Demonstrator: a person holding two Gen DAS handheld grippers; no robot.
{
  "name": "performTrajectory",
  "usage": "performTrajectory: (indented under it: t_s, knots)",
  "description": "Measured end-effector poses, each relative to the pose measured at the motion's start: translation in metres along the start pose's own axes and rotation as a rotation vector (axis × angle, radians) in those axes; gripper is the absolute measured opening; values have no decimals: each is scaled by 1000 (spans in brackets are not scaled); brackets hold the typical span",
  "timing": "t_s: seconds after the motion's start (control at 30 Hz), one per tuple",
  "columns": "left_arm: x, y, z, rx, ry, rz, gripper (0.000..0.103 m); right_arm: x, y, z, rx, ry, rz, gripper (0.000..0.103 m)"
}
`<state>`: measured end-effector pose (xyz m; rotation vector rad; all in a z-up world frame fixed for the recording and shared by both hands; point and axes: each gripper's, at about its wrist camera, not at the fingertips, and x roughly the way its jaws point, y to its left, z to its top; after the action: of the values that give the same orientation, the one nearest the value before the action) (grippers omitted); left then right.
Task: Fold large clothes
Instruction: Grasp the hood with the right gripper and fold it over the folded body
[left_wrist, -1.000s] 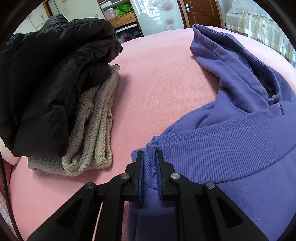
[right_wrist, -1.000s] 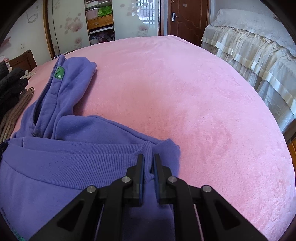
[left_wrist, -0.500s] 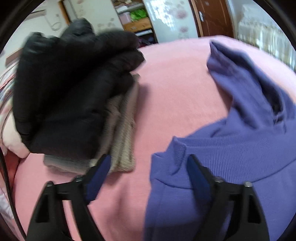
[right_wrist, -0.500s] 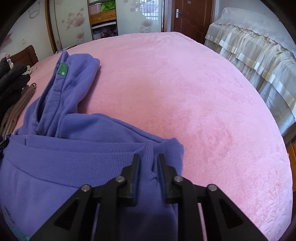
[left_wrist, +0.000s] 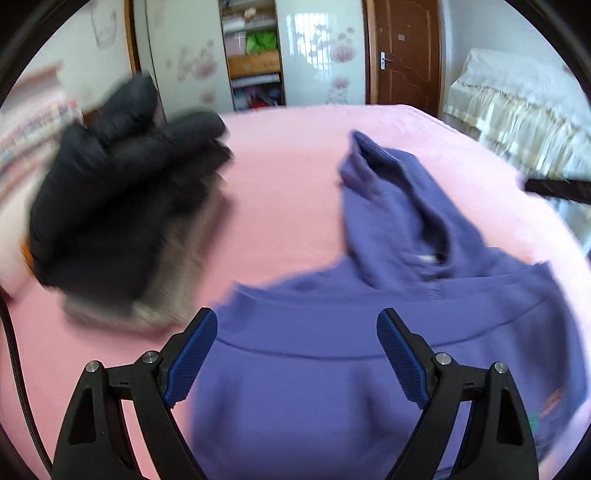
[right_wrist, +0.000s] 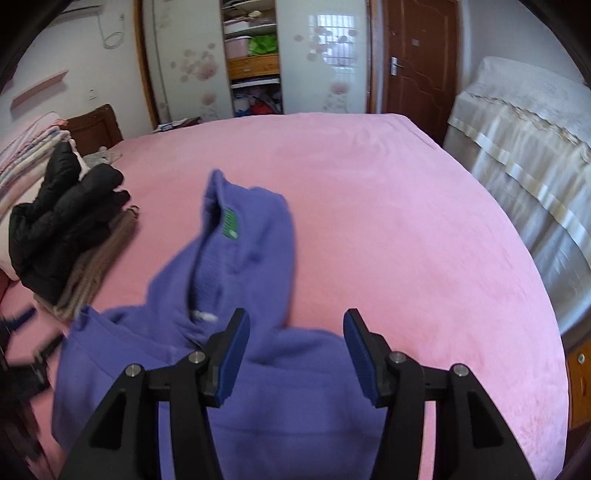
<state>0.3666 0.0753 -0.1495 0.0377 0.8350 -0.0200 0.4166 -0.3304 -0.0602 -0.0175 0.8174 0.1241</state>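
A purple hoodie (left_wrist: 332, 369) lies folded on the pink bed, its hood (left_wrist: 391, 199) pointing away. It also shows in the right wrist view (right_wrist: 258, 369), with a green label inside the hood (right_wrist: 231, 223). My left gripper (left_wrist: 297, 354) is open and empty, raised above the hoodie's left part. My right gripper (right_wrist: 295, 349) is open and empty above the hoodie's right part. Neither touches the cloth.
A folded black puffer jacket (left_wrist: 118, 192) lies on a folded beige knit (left_wrist: 155, 310) at the bed's left; both show in the right wrist view (right_wrist: 62, 225). The pink bed (right_wrist: 388, 221) extends right. A second covered bed (right_wrist: 517, 147) stands at far right.
Both grippers let go of the hoodie's ribbed hem, opened wide and pulled back and up. The left opened first. The hoodie now lies flat.
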Motion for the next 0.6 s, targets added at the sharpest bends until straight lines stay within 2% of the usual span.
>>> performTrajectory:
  t_s: [0.1,0.3,0.37,0.47,0.6]
  knots:
    - [16,-15,3,-40,36,-53,87,12,27,26,-25,-10,14,53]
    - [55,-25,42,-7,11,19,87,70,55,72,-37,44,9,53]
    - [75,-20,54,-36,38,23,87,97,58,82,-30,80,3,53]
    - [103,-9,63,-90,80,-17,87,133,58,86,-9,125,-13,53]
    - [138,-3,71,-130,125,-33,87,169,62,88,-5,155,-38,53]
